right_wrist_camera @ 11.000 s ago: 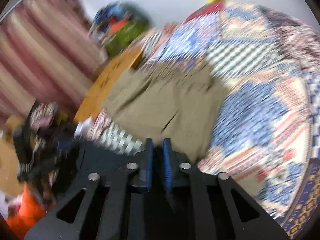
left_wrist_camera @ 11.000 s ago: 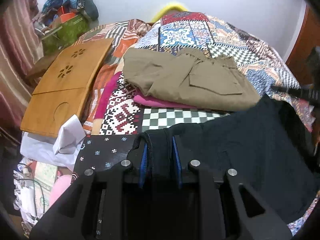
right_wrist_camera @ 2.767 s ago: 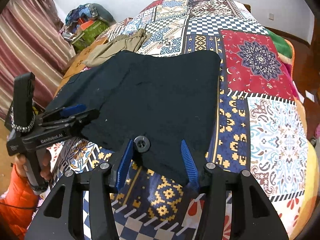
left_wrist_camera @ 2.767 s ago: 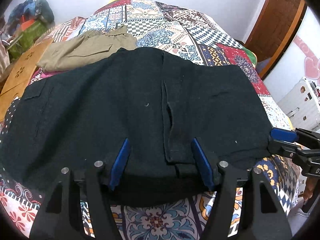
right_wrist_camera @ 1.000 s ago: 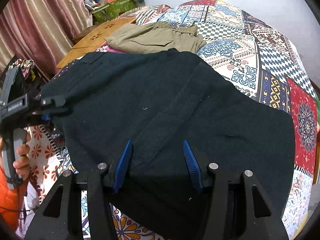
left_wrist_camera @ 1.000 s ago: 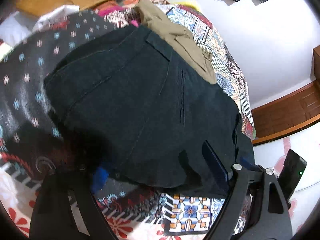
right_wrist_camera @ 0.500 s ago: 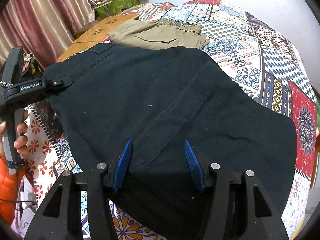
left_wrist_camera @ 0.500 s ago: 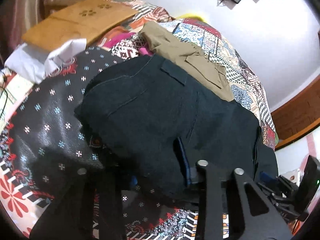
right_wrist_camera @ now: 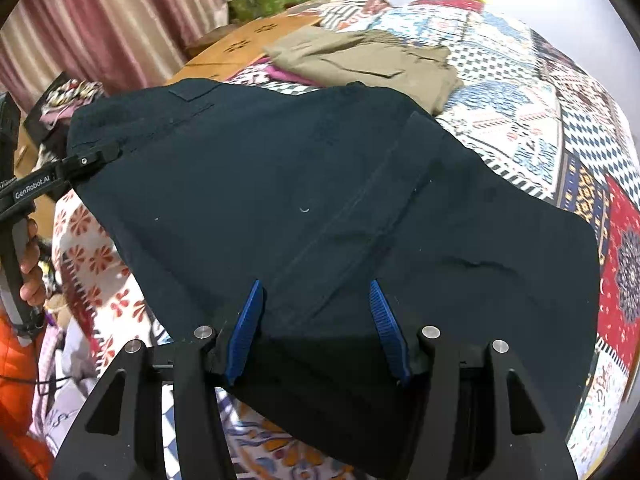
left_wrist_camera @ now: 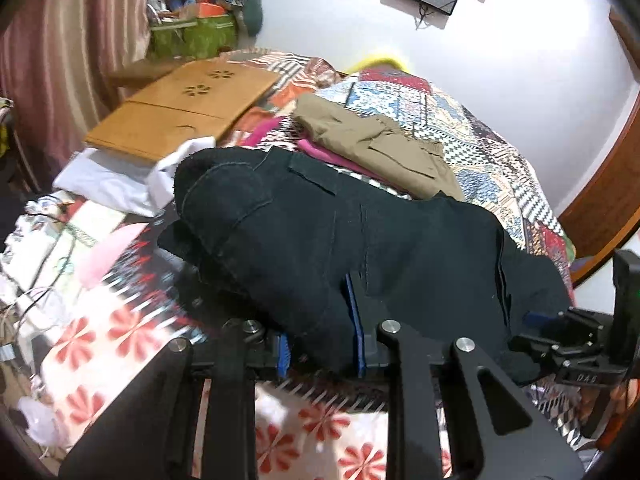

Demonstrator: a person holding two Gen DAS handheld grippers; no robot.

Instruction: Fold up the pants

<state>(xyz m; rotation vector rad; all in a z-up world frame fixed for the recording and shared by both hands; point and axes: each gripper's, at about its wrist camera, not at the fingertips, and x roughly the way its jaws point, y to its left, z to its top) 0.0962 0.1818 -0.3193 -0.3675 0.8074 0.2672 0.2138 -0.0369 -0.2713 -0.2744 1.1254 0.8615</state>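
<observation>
Low in the frame, the left gripper fingers clamp a bunched edge of the black pants; the right gripper fingers stand apart over that cloth, spread up-frame across the patchwork bedspread.

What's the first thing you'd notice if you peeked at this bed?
A big pair of black pants covers the near part of the colourful patchwork bedspread, its left edge pinched by the left gripper. Behind it lie folded khaki pants, and a wooden lap table sits further left.
</observation>
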